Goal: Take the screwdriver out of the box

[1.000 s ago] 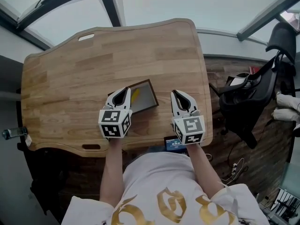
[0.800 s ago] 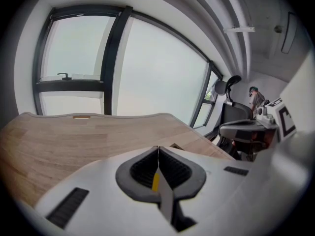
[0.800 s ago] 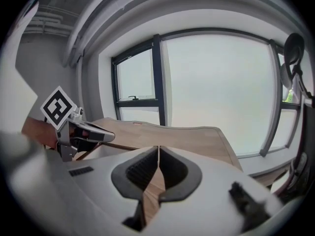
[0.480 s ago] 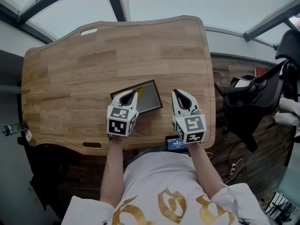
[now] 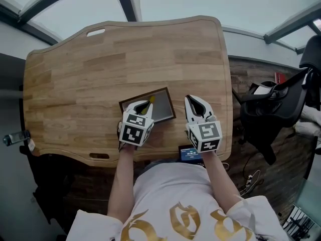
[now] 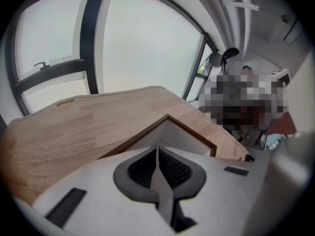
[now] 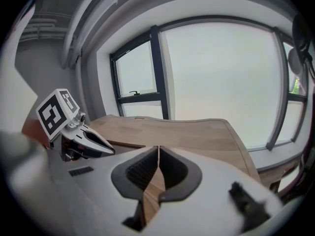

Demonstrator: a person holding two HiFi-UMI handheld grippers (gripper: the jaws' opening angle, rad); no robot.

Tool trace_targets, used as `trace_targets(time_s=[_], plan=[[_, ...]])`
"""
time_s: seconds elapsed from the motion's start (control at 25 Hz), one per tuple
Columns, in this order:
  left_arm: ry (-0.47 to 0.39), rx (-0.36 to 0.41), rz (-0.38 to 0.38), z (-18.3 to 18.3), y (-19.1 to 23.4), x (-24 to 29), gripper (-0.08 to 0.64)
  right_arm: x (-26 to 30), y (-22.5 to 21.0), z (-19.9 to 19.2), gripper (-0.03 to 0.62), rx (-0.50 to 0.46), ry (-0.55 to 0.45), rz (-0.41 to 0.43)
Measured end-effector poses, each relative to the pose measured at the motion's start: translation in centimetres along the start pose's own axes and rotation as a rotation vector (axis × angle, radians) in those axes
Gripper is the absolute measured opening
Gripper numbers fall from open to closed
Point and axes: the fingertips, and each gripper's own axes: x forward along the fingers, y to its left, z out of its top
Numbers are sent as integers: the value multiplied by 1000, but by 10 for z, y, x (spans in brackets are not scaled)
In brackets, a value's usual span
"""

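Left gripper [image 6: 157,150]: white shell, ribbed dark pads pressed together with nothing between them, tips over the box. Right gripper [image 7: 158,151]: likewise closed and empty, over bare wood beside the box. Box [image 5: 171,106]: shallow, rectangular, dark brown rim, pale grey floor. Screwdriver [image 5: 151,99]: yellow handle lying inside the box, partly hidden by the left gripper. Table [image 5: 75,74]: light plank-grained wood, rounded corners.
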Motion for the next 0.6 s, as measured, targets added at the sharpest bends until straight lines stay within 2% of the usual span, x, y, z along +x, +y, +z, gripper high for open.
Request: trace_targets(time_s=[0.6], plan=[[203,13,39,-21,5,25,15,13,-13,-11,34,29,34,12]])
